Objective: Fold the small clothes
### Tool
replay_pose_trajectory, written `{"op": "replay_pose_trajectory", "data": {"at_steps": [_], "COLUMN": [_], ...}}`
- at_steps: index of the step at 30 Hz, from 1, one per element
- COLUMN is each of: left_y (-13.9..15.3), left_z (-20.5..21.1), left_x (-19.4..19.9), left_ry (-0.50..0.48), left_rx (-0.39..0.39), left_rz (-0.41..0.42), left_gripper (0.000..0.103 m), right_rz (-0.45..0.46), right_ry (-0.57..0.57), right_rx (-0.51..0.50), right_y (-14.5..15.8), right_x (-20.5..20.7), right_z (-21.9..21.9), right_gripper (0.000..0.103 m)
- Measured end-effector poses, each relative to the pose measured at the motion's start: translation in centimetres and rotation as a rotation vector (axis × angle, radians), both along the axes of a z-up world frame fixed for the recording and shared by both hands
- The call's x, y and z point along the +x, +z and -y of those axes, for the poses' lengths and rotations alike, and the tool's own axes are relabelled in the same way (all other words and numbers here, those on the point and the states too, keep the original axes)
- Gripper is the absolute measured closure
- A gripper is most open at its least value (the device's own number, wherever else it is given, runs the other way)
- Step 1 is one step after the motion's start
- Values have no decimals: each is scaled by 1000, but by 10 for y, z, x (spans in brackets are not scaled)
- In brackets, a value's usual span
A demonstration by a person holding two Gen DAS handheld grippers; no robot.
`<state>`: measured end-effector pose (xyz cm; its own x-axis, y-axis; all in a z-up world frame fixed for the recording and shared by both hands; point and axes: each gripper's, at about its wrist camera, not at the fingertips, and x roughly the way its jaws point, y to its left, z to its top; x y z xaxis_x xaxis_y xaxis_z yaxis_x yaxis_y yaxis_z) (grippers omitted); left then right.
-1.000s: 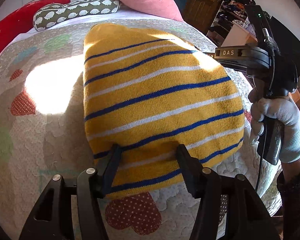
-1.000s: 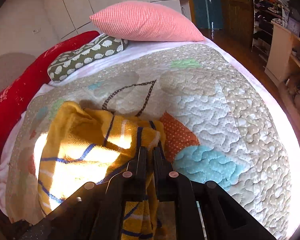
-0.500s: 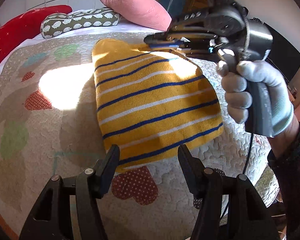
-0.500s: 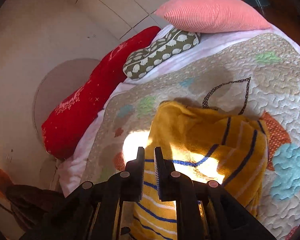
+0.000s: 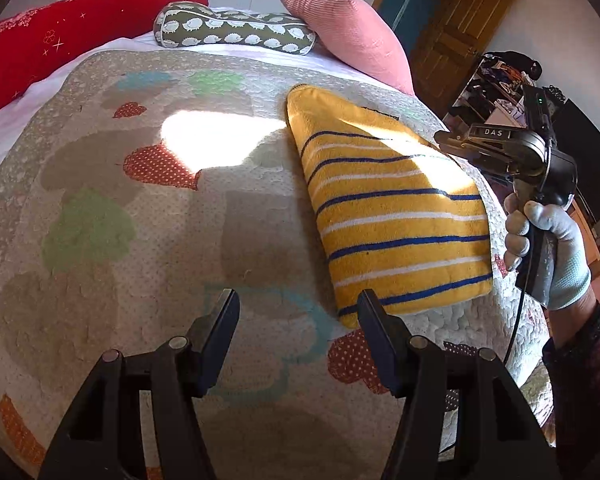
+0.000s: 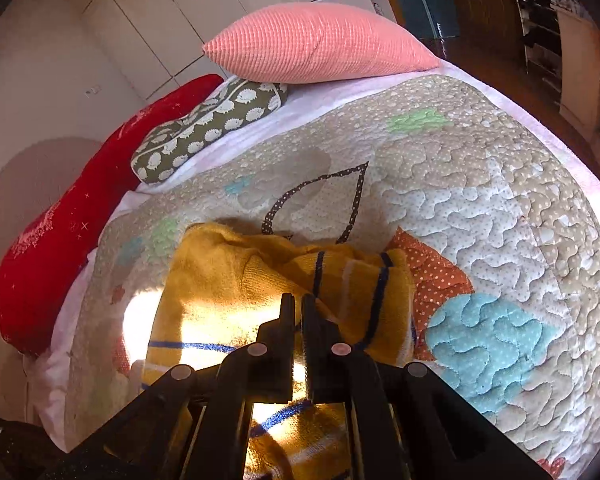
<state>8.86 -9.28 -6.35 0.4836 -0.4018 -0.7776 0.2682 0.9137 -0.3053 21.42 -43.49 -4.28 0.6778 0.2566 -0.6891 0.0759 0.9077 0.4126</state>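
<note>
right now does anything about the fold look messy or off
Mostly tidy: the yellow striped garment lies folded flat on the quilt. Its far end by the right gripper is bunched and rumpled, not squared off.

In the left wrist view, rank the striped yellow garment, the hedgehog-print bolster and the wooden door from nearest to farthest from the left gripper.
1. Striped yellow garment, lying on the quilt just ahead and right of the left gripper.
2. Hedgehog-print bolster, at the head of the bed, upper centre.
3. Wooden door, beyond the bed, upper right.
</note>
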Motion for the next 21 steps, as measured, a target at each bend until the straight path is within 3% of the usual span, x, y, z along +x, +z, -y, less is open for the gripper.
{"op": "replay_pose_trajectory", "data": {"at_steps": [2, 5, 6, 7, 8, 12, 18, 19, 21], "left_y": [0, 0, 0, 1, 2, 4, 4, 3, 2], "left_z": [1, 2, 3, 4, 4, 1, 0, 2, 4], "left_x": [1, -1, -3, -4, -5, -1, 6, 7, 9], "left_ry": [2, 4, 3, 0, -1, 16, 24, 21, 14], "left_rx": [-1, -5, 0, 10, 22, 29, 13, 17, 20], "left_rz": [1, -6, -6, -3, 3, 10, -6, -7, -15], "left_gripper": [43, 43, 43, 43, 43, 43, 43, 43, 43], "right_rz": [-7, -60, -85, -99, -99, -93, -182, -221, -232], "right_ry": [28, 53, 71, 92, 97, 10, -124, -166, -178], "right_rx": [-46, -143, -120, -87, -83, -191, -260, -321, -250], "right_y": [4, -8, -14, -20, -21, -17, -48, -54, -65], "right_x": [0, 7, 10, 11, 10, 9, 11, 12, 10], "right_z": [-5, -18, -19, -20, -20, -6, 28, 34, 53], "right_gripper": [50, 45, 48, 86, 98, 100, 102, 103, 103]}}
